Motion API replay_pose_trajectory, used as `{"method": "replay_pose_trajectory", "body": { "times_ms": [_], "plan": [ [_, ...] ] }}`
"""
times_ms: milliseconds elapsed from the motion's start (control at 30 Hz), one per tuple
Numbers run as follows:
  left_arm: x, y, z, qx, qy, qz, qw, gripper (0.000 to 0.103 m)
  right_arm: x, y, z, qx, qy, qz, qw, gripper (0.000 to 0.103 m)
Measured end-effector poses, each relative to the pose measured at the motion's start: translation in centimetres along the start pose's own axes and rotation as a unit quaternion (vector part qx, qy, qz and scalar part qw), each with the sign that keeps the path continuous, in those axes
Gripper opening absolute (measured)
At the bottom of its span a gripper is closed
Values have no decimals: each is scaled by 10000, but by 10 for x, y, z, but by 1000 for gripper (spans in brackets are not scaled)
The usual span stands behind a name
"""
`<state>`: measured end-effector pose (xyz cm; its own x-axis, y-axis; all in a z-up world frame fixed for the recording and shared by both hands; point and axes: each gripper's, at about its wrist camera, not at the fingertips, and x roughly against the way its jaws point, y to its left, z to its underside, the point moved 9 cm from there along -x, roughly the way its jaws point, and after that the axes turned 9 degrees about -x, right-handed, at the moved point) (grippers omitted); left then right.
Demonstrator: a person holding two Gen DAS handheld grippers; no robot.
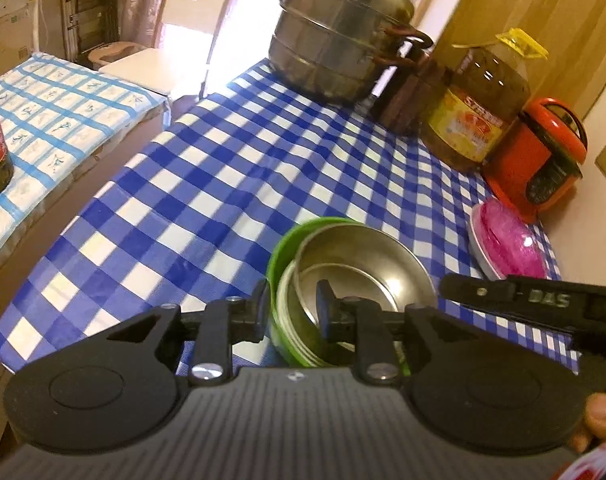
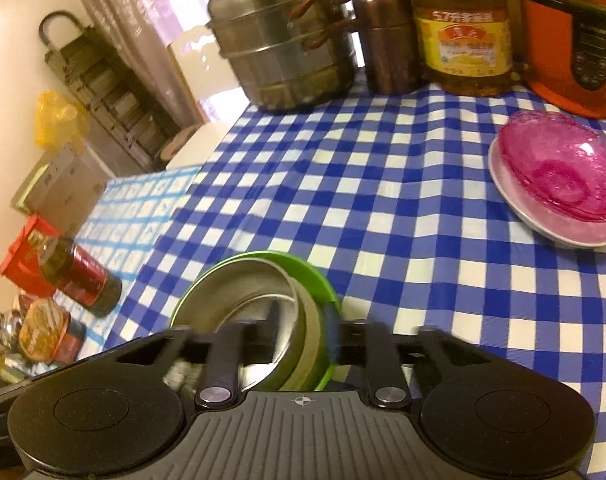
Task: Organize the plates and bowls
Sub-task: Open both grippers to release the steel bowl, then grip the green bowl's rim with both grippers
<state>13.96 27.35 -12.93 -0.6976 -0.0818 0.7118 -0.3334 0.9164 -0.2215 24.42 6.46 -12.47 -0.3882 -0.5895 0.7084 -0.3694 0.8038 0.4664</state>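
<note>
A green bowl with a steel lining [image 1: 303, 264] holds a smaller steel bowl [image 1: 367, 264] tilted inside it, at the near edge of the blue checked table. My left gripper [image 1: 293, 310] is shut on the green bowl's left rim, one finger inside and one outside. My right gripper [image 2: 307, 332] is shut on the same bowl's [image 2: 259, 296] right rim; its body shows in the left wrist view [image 1: 523, 300]. A pink glass bowl [image 2: 563, 168] sits on a white plate [image 2: 543, 220] at the right.
A steel steamer pot [image 2: 283, 48], a brown canister [image 2: 387, 44], an oil bottle [image 2: 463, 28] and an orange cooker [image 2: 571, 36] line the table's back. A lower side table [image 1: 55, 120] with a dark bottle [image 2: 79, 276] and packets stands left.
</note>
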Motion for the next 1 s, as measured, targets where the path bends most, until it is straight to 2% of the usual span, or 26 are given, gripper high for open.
{"method": "replay_pose_trajectory", "body": {
  "times_ms": [67, 133, 367, 1000],
  "plan": [
    [-3, 6, -1, 101, 48, 7, 9999, 22, 2, -3, -1, -83, -46, -19, 10000, 47],
    [-4, 10, -2, 162, 50, 44, 9998, 22, 3, -6, -1, -128, -43, -12, 9999, 47],
    [-19, 21, 1, 752, 203, 685, 9946, 22, 1, -14, 4, -246, 22, 19, 9997, 48],
    [-37, 22, 12, 645, 520, 675, 9943, 23, -11, -20, 16, -335, 186, -24, 9993, 48]
  ]
}}
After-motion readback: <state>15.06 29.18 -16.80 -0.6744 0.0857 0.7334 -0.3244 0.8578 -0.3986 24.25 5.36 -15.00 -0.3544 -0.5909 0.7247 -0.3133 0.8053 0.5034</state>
